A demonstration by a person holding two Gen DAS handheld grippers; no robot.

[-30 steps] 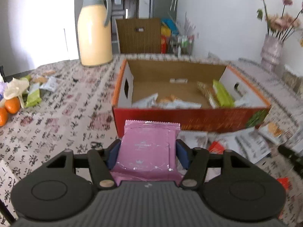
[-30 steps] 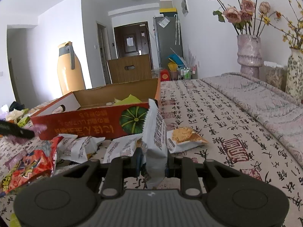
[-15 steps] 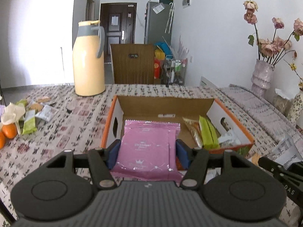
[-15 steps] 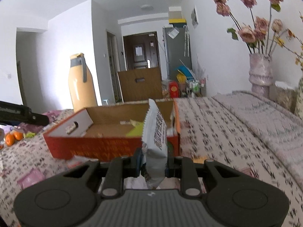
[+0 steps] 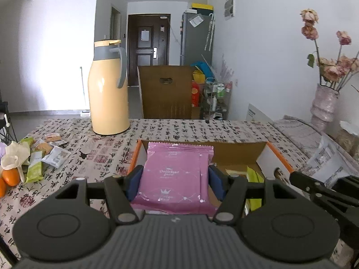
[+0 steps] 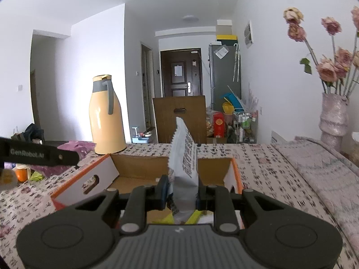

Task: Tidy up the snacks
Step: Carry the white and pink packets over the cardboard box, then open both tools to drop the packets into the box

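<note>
1. The left gripper (image 5: pixel 176 180) is clamped on a pink packet (image 5: pixel 177 174); its blue pads (image 5: pixel 134 183) press the packet's two side edges.
2. The pink packet is flat and matte, with a crimped top seam, pale lettering and a small crown printed near its lower edge. It lies face-up between the fingers, tilted slightly away, and hangs over the near left part of the cardboard box (image 5: pixel 278 157).
3. The right gripper (image 6: pixel 181 194) is closed tight on a white packet (image 6: pixel 184 163), pinching it near its lower end.
4. The white packet stands upright and edge-on, narrow, with a zigzag top edge and dark print running down its side. It is held over the box (image 6: pixel 107 170).
5. The box is open at the top, brown inside, with an orange rim and white end flaps that have oval hand holes. Yellow-green and pale wrappers (image 5: pixel 254 179) lie inside it on the right.
6. Both grippers point forward and somewhat downward across the table. In the left view the right gripper's black fingers (image 5: pixel 314 188) show at the right edge; in the right view the left gripper's finger (image 6: pixel 40 154) shows at the left edge.
7. The box sits on a tablecloth (image 5: pixel 107 152) printed with dark characters. A yellow jug (image 5: pixel 107 92) with a grey handle stands behind the box to the left.
8. More snack packets (image 5: pixel 51 152) and oranges (image 5: pixel 10 177) lie at the table's left edge. A vase (image 5: pixel 325 105) of dried roses stands at the right.
</note>
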